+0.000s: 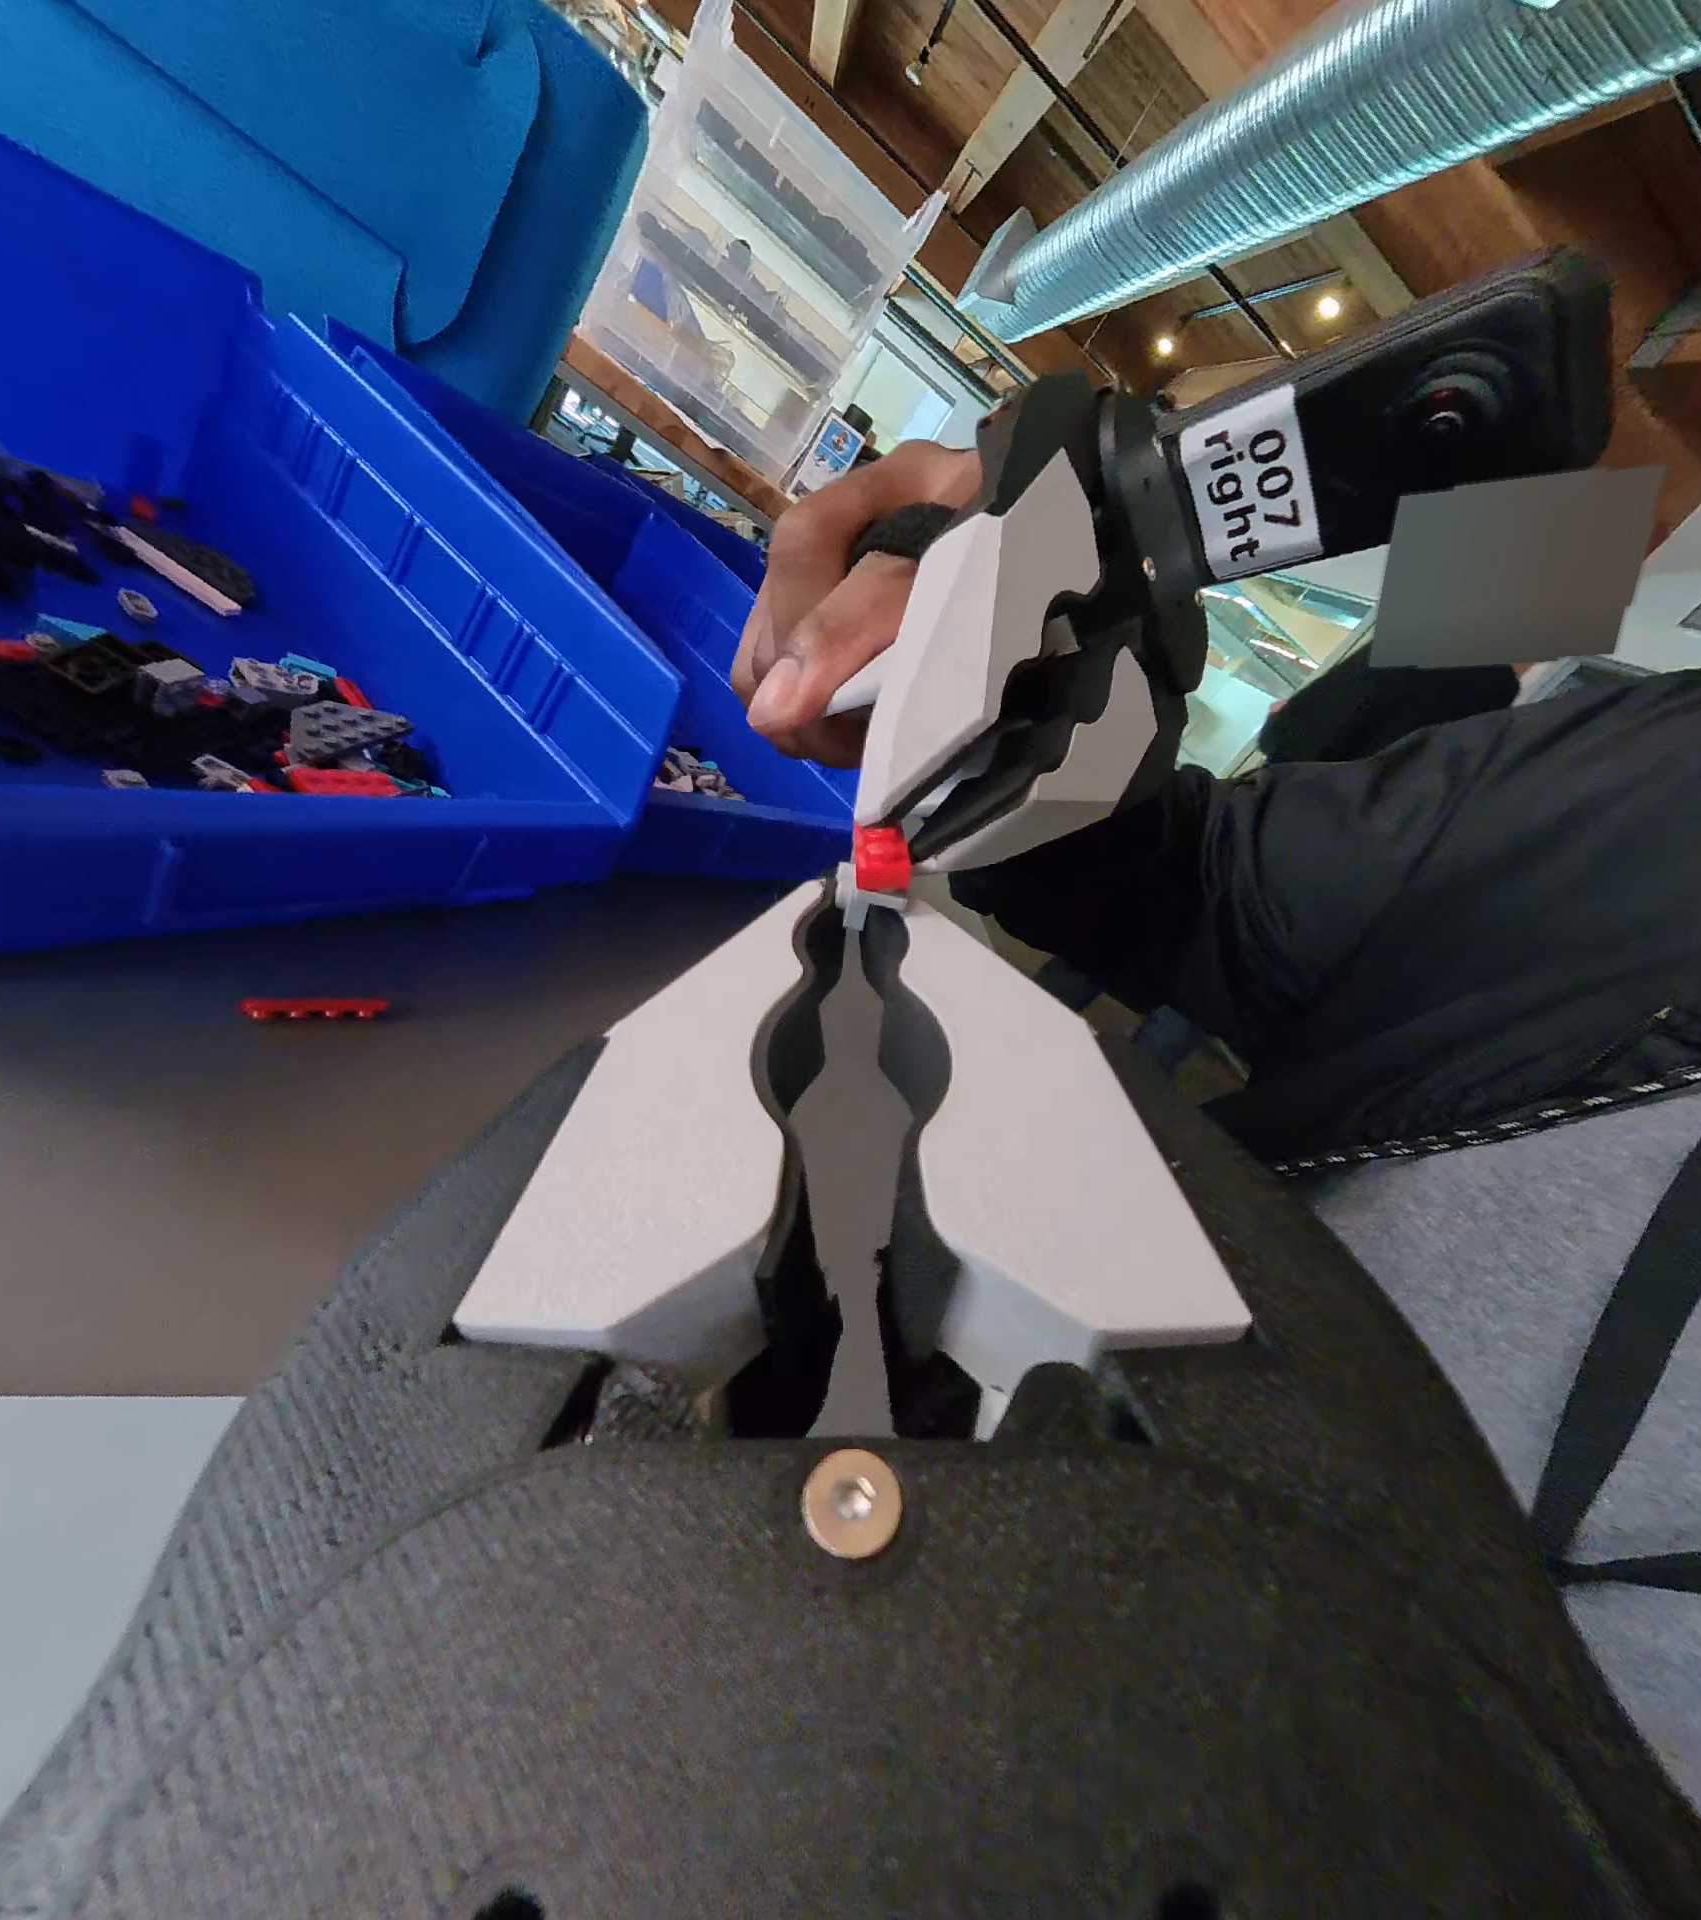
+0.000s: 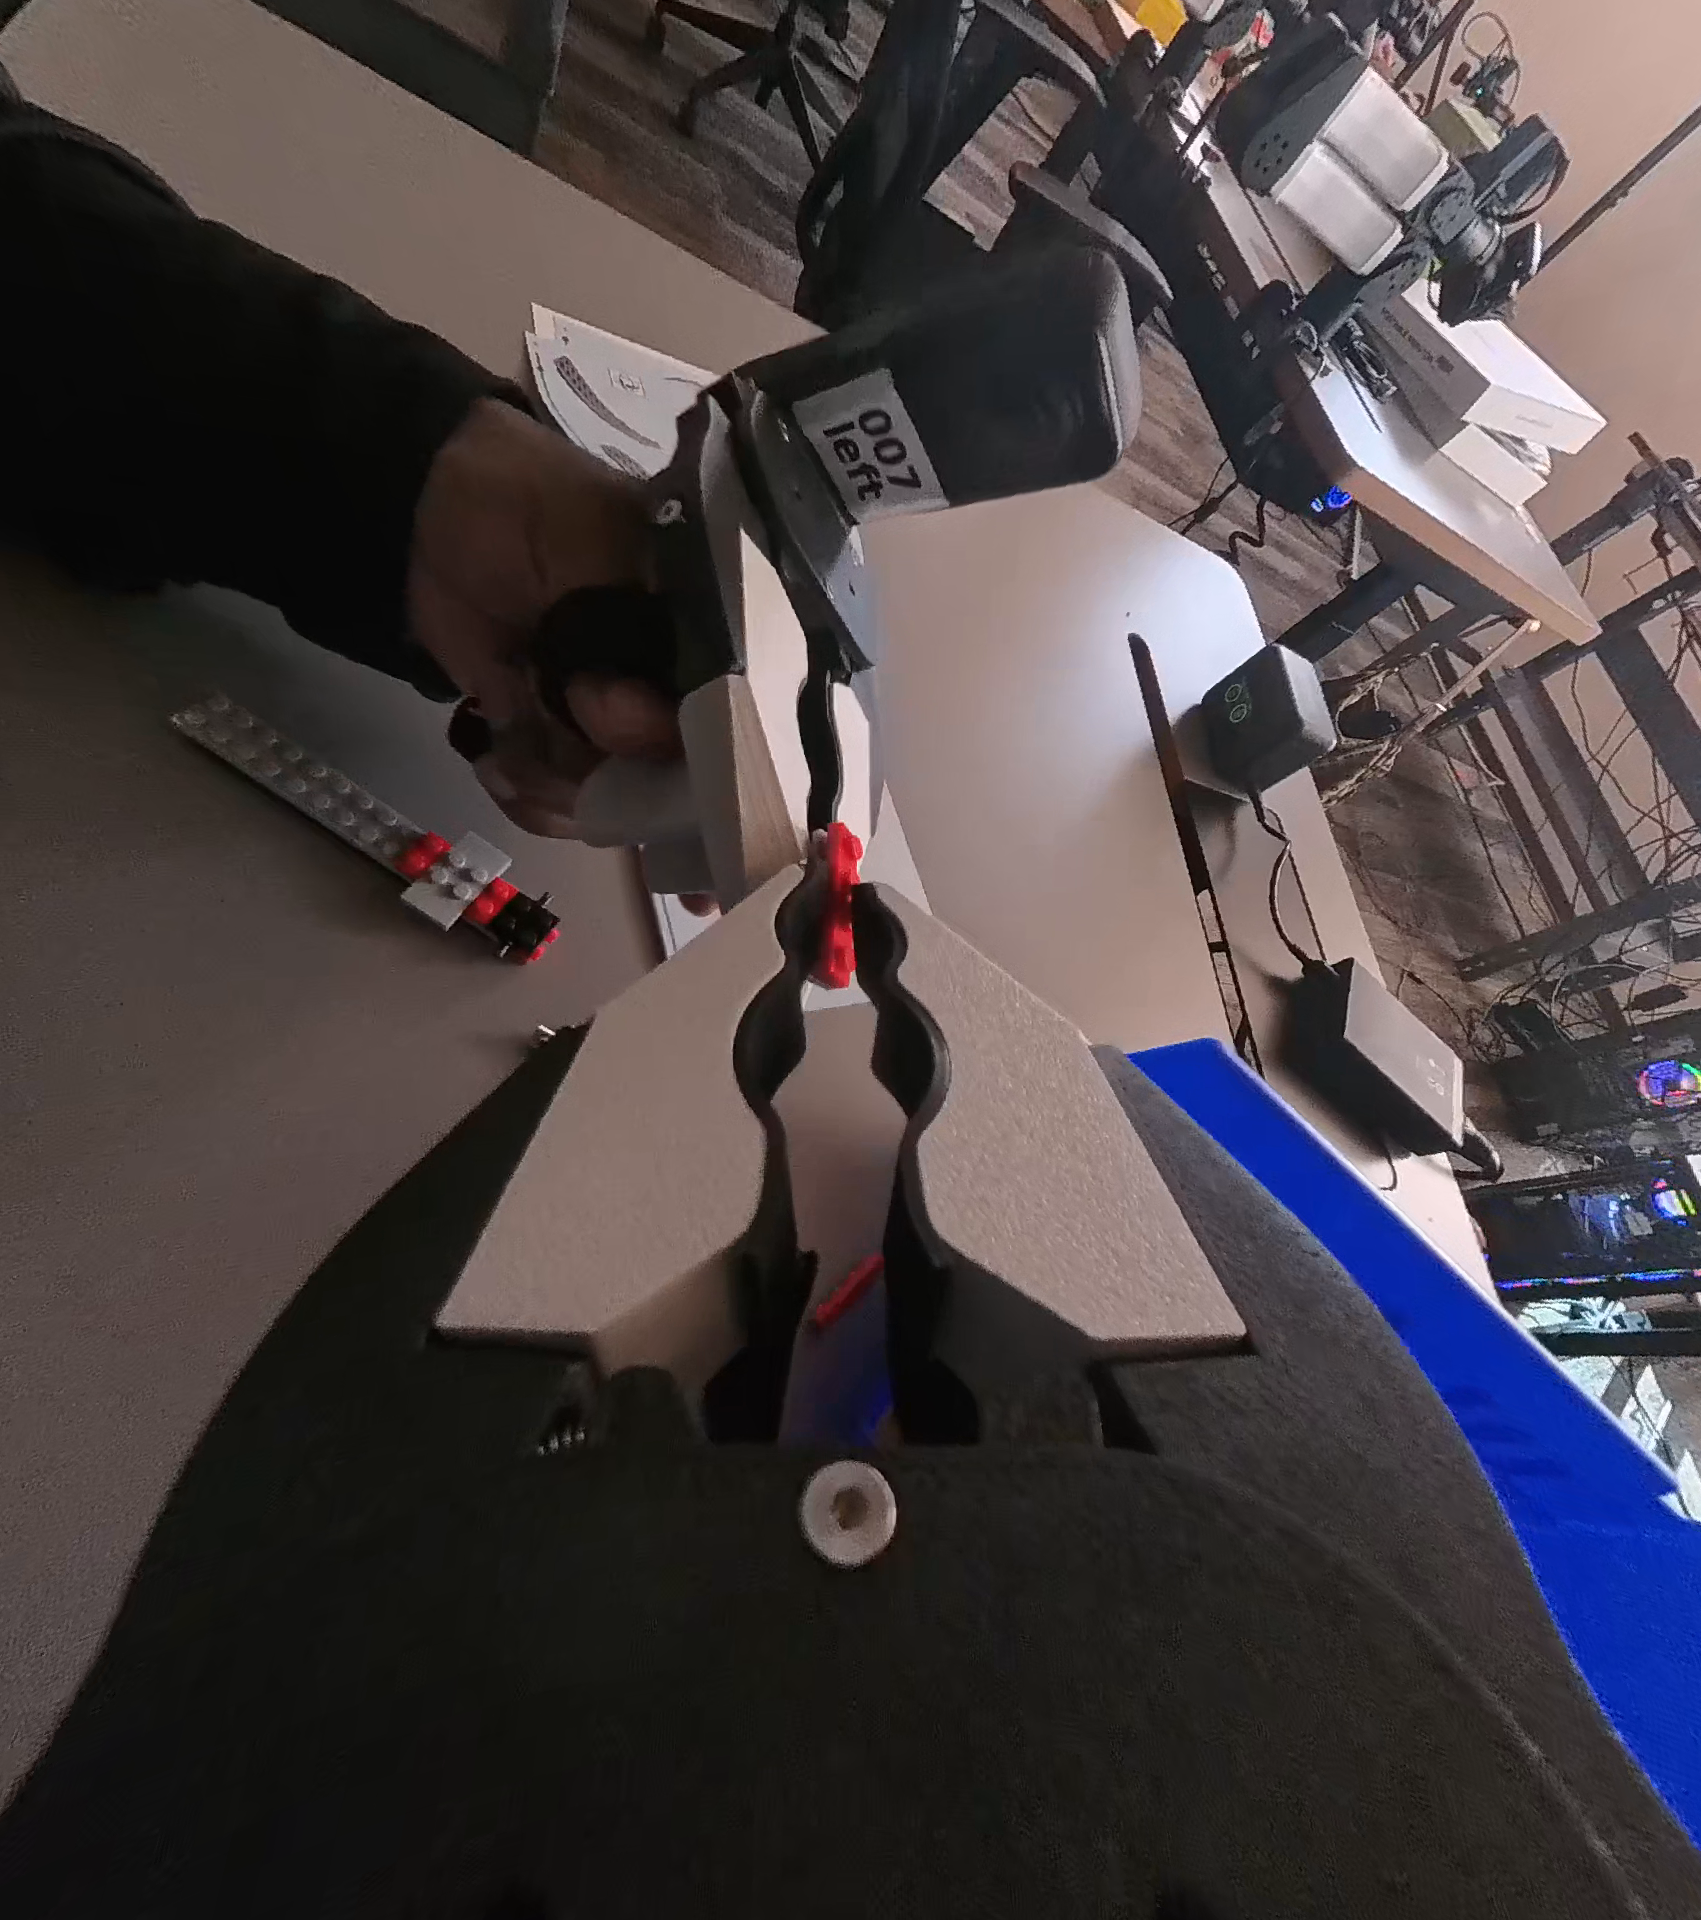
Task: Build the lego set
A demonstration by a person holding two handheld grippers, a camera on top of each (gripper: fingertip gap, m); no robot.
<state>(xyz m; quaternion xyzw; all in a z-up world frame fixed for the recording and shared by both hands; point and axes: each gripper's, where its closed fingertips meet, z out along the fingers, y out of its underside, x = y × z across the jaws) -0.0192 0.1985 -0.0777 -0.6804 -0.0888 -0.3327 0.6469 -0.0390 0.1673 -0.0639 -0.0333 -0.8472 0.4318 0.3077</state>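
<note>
Red brick (image 1: 877, 858) pinched between both hand-held grippers, tip-to-tip.

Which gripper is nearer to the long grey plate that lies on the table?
Neither clearly. The left gripper and right gripper meet tip to tip around a red piece, both raised off the table, to the side of the long grey plate.

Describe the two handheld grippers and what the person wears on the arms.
Both the left gripper and right gripper have pale grey wedge fingers with wavy black pads, on black textured bodies with a white label. Black sleeves cover the arms.
</note>
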